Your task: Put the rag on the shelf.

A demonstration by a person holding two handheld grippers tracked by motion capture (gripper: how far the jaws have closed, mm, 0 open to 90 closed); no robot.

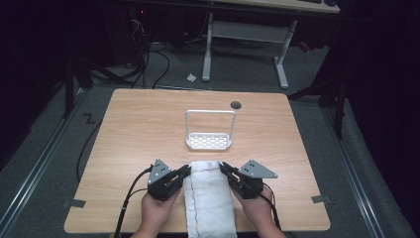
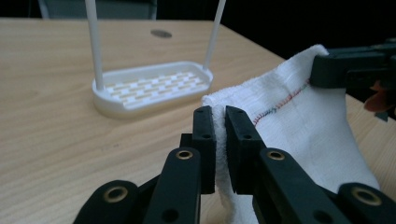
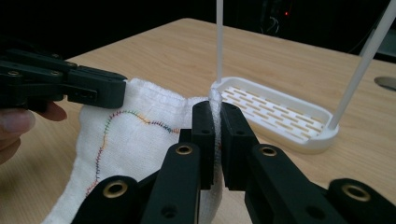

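A white woven cloth with a line of multicoloured stitching [image 1: 208, 196] lies lengthwise on the near middle of the light wooden desk [image 1: 129, 134], its near end hanging over the desk's front edge and its far end held up between the two grippers. The left gripper [image 1: 186, 170] pinches the cloth's far left corner: in the left gripper view its black fingers [image 2: 205, 135] are pressed together on a bunched fold of the fabric [image 2: 299, 121], with only the cloth's thickness between them. The right gripper [image 1: 222, 167] pinches the far right corner in the same way; in the right gripper view its fingers [image 3: 204, 133] clamp a thin upright ridge of the cloth [image 3: 135, 135], which rises just above the fingertips. Between the two grips the far edge sags slightly. Just beyond the cloth, near but apart from it, stands a white plastic slotted tray with a tall thin wire hoop handle [image 1: 208, 142], and farther back a dark round hole [image 1: 236, 105] sits in the desk. The high view gives the whole layout, both hands [image 1: 157, 210] and the cloth's full length. The gripper views add what it cannot resolve: the coloured stitching running in a wavy line across the fabric, the slots in the tray's floor [image 2: 154, 86], and each opposite gripper gripping its own corner at the far side of the cloth.
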